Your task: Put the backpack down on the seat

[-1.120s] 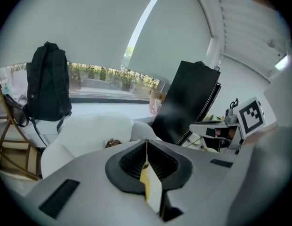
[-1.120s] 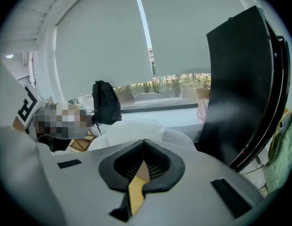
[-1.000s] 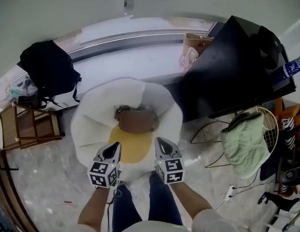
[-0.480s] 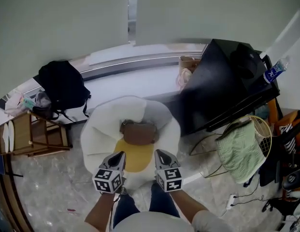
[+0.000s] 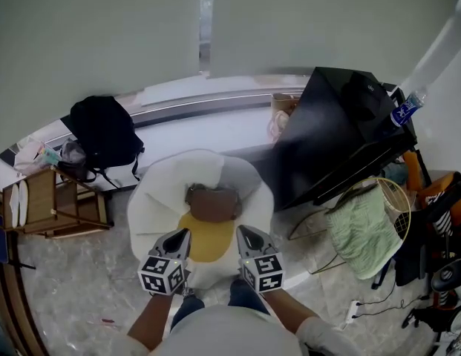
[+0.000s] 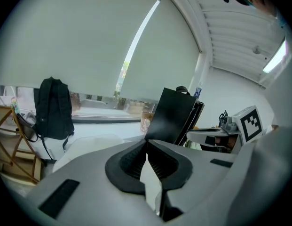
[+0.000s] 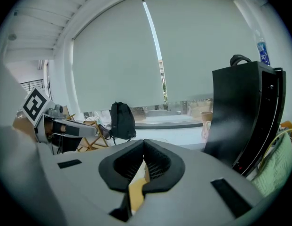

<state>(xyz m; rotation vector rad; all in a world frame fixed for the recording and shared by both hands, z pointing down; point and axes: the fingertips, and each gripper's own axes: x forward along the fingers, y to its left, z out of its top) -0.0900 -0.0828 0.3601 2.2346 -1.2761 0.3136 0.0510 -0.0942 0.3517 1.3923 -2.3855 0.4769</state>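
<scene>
Left gripper: your left gripper (image 5: pixel 182 233) hangs just short of the seat's near edge; its jaws are pressed together with nothing between them.
Right gripper: your right gripper (image 5: pixel 243 230) is beside the left one and level with it, jaws closed tight and empty too.
Seat: the round, white, fluffy cushion seat (image 5: pixel 152 199) with a yellow centre sits on the floor straight ahead of you, between your grippers and the white window ledge (image 5: pixel 215 124).
Brown bag: a small brown leather-look bag (image 5: pixel 213 203) lies on the seat at the far edge of the yellow patch. Its long axis runs from your left to your right, and its darker top edge faces the window. You cannot tell from here whether it is a backpack.
Black backpack: the black fabric backpack (image 5: pixel 104 132) is on the ledge to your far left, well apart from the seat. It stands upright against the pale blind, long axis vertical, carry loop at the top, straps trailing down over the ledge edge.
Beside it: a wooden folding rack (image 5: pixel 52 206) stands on the floor just below the black backpack.
Right of the seat: a tall black hard case (image 5: pixel 334 132) leans there.
</scene>
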